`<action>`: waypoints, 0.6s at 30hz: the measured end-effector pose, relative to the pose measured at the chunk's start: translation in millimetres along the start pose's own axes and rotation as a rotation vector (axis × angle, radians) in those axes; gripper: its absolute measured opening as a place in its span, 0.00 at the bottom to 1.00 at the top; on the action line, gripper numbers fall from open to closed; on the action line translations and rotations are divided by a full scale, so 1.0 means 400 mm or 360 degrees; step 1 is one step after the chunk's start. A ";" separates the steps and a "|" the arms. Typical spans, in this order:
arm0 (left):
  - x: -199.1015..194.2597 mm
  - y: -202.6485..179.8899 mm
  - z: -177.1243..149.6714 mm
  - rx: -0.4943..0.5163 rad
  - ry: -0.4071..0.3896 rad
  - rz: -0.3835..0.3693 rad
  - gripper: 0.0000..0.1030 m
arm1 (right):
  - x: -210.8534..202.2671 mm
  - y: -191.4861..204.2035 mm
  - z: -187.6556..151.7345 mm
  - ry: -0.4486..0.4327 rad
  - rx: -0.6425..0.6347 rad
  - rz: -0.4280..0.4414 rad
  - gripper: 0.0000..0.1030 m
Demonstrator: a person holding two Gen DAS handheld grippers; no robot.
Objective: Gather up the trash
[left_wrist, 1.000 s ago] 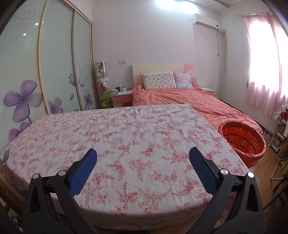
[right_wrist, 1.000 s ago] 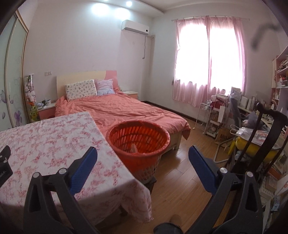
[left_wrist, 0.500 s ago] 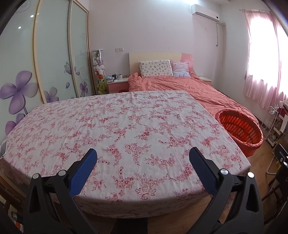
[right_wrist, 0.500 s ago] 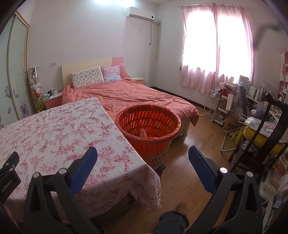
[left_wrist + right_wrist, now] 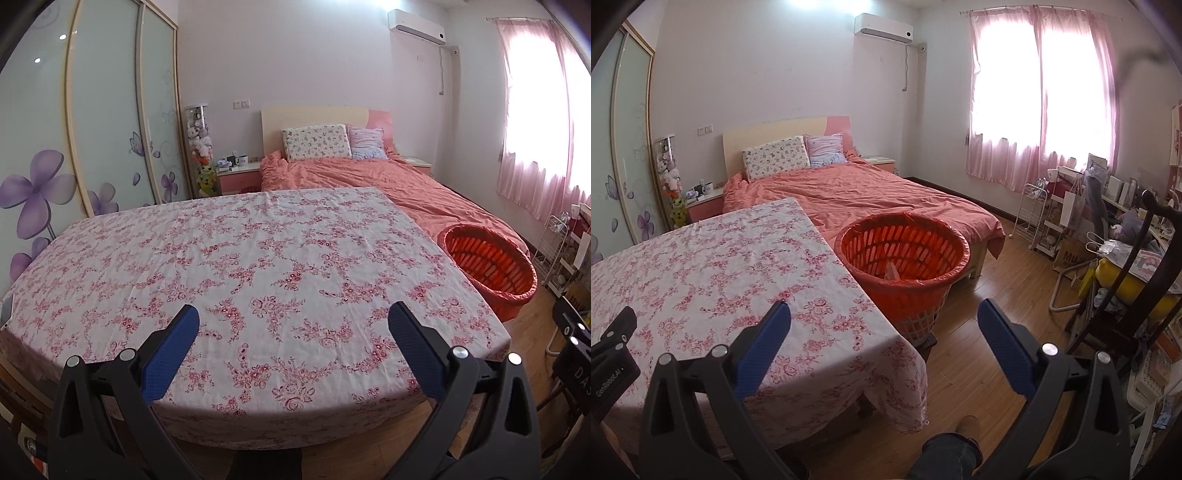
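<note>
An orange basket lined with an orange bag [image 5: 905, 254] stands on the floor at the table's right side; it also shows in the left wrist view [image 5: 487, 266]. A pale piece of trash [image 5: 892, 273] lies inside it. My left gripper [image 5: 293, 325] is open and empty above the near edge of the floral-cloth table [image 5: 240, 258]. My right gripper [image 5: 884, 321] is open and empty, held over the table's right corner [image 5: 879, 332], short of the basket. No loose trash shows on the tablecloth.
A bed with an orange cover [image 5: 871, 195] lies behind the table and basket. Sliding wardrobe doors [image 5: 92, 129] stand at the left. A dark chair [image 5: 1137, 280], a white rack [image 5: 1034, 218] and clutter fill the right. Wood floor [image 5: 997, 295] lies right of the basket.
Both grippers have pulled back and risen, so the table and basket sit lower and farther in view. Both stay open and empty.
</note>
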State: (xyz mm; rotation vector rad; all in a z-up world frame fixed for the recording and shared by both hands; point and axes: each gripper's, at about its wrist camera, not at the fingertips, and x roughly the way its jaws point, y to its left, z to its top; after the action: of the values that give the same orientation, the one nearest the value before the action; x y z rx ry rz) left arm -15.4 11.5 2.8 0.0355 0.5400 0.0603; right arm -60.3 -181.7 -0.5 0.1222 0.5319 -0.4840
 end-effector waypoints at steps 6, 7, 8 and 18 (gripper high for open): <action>-0.002 -0.002 0.000 0.0001 0.0001 -0.0007 0.98 | -0.002 -0.003 0.001 0.0030 0.0023 0.0054 0.96; -0.004 -0.003 0.001 0.0002 0.0000 -0.0009 0.98 | -0.003 -0.002 0.001 0.0031 0.0023 0.0056 0.96; -0.006 -0.006 0.001 0.0004 0.0000 -0.0012 0.98 | -0.005 -0.003 -0.001 0.0029 0.0021 0.0056 0.96; -0.020 -0.015 0.007 -0.0001 -0.0016 -0.0041 0.98 | -0.015 -0.013 0.005 0.0020 0.0025 0.0044 0.96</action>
State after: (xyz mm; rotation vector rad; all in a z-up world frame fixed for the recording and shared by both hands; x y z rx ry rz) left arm -20.3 4.9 9.0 0.0281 0.5304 0.0350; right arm -66.3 -184.3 4.3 0.1475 0.5382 -0.4605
